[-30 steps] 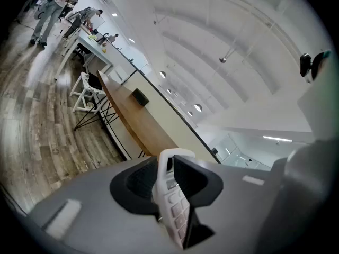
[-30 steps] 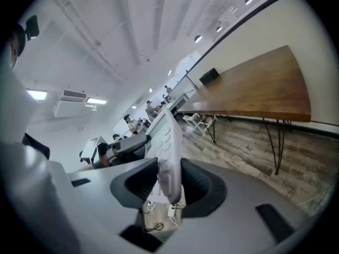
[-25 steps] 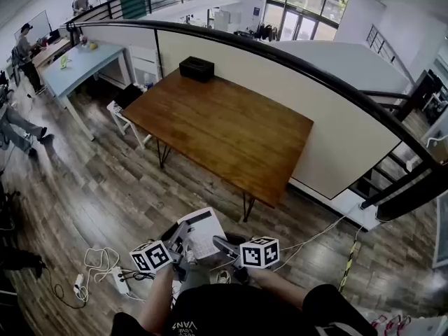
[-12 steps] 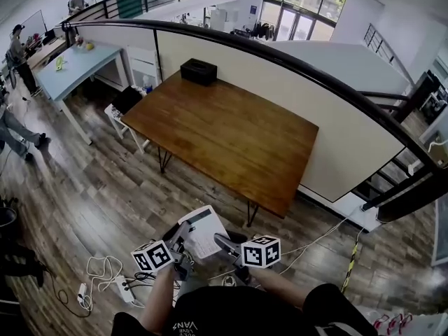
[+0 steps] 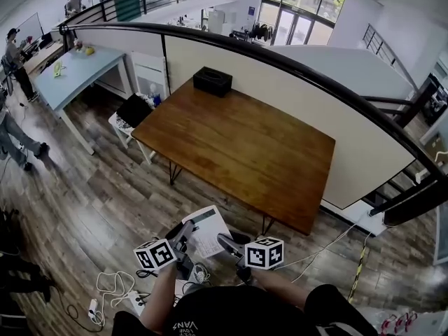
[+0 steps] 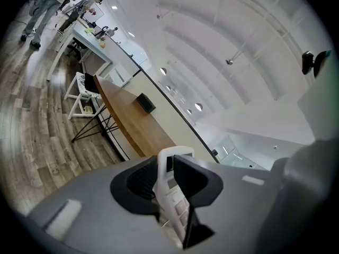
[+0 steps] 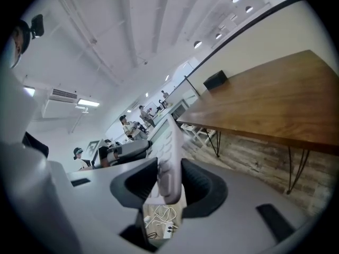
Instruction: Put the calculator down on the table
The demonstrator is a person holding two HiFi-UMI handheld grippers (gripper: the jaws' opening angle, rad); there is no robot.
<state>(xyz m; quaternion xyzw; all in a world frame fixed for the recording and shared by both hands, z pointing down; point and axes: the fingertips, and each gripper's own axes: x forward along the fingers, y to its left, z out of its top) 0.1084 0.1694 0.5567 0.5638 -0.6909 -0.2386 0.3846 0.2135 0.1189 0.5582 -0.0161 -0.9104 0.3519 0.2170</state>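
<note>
A white calculator (image 5: 204, 231) hangs in the air between my two grippers, over the wood floor short of the brown wooden table (image 5: 245, 145). My left gripper (image 5: 183, 234) is shut on its left edge and my right gripper (image 5: 225, 243) on its right edge. In the left gripper view the calculator (image 6: 170, 187) stands edge-on between the dark pads of the left gripper (image 6: 166, 168), keys facing right. In the right gripper view the calculator (image 7: 168, 155) is clamped in the right gripper (image 7: 169, 183), with the table (image 7: 275, 97) ahead to the right.
A black box (image 5: 213, 81) sits at the table's far corner. A curved partition with a black rail (image 5: 301, 72) runs behind the table. A pale blue table (image 5: 73, 68) and a white stool (image 5: 131, 117) stand to the left. Cables and a power strip (image 5: 112, 289) lie on the floor by my feet.
Both grippers have carried the calculator forward, and the table now lies nearer and further right in the head view. The grip on the calculator is the same.
</note>
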